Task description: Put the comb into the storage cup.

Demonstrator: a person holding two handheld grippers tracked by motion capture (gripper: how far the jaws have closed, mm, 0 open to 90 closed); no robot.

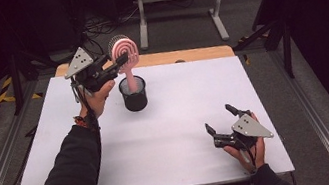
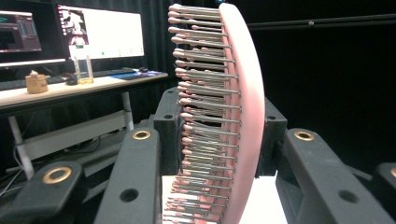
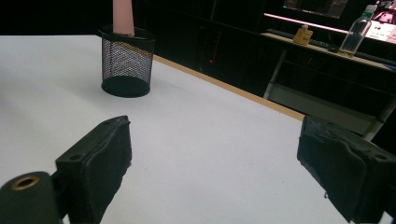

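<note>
Hairbrush (image 1: pixel 123 53): pink, metal bristles, upright, handle in mesh cup (image 1: pixel 135 97).

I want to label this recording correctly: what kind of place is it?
Probably a lab or office workroom: lit monitors on a desk, black curtains behind, and a white table set up for recording.

Black mesh cup (image 3: pixel 127 65) with pink handle (image 3: pixel 123 17) beyond wide-apart gripper (image 3: pixel 215 163) jaws.

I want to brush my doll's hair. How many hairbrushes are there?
1. The pink hairbrush stands handle-down in the black mesh cup at the back of the table, with the left tongs closed on it.
</note>
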